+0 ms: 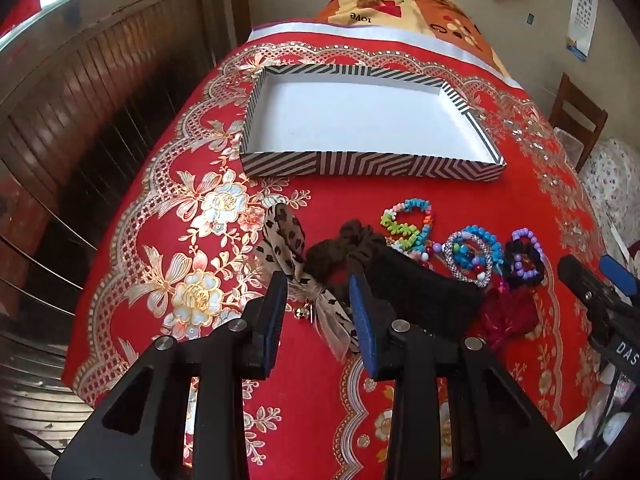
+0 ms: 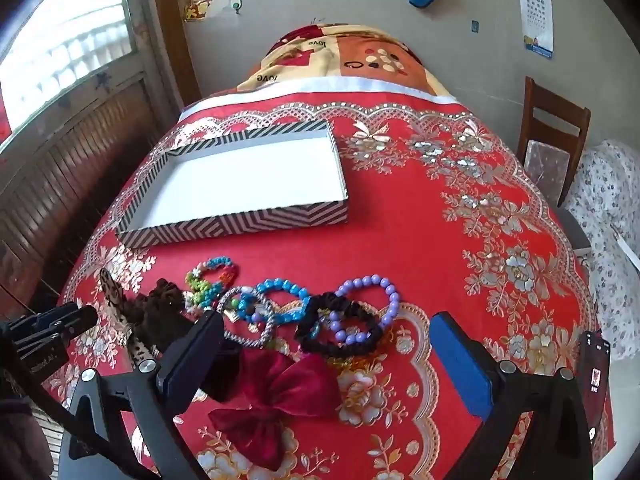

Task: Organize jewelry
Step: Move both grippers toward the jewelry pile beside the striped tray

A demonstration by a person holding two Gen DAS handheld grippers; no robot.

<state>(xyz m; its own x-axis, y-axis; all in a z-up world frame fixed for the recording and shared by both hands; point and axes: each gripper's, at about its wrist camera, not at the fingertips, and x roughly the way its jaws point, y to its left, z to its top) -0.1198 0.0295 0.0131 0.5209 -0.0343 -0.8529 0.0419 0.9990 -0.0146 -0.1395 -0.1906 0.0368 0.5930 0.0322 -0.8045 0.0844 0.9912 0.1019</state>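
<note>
Clearly still opening the job: sitting bare and white inside, the striped tray (image 1: 368, 162) far back on the red floral tablecloth (image 1: 400, 196), with every piece of jewelry lying loose in a row nearer the cameras. Hovering over the left end of that row, the left gripper (image 1: 318, 296), jaws parted moderately and gripping nothing, framing the leopard-print ribbon tie (image 1: 288, 240) and its small gold bell (image 1: 304, 312), with the brown scrunchie (image 1: 340, 248) just beyond. Hanging over the right end, the right gripper (image 2: 326, 340), spread wide and likewise empty, bracketing the maroon velvet bow (image 2: 280, 404), the black scrunchie (image 2: 340, 334) and the purple bead bracelet (image 2: 372, 300). Lying between, overlapping one another, the blue bead bracelet (image 2: 284, 300), the silver sparkly band (image 2: 256, 320) and the multicolored bead bracelet (image 2: 212, 280). Running left to right, parallel to the tray's near wall, the row's long axis; trailing toward the left gripper, the ribbon's own length. Calling next, probably, for lowering onto a single piece, closing on it alone without dragging tangled neighbors, then carrying forward over the tray wall.
</note>
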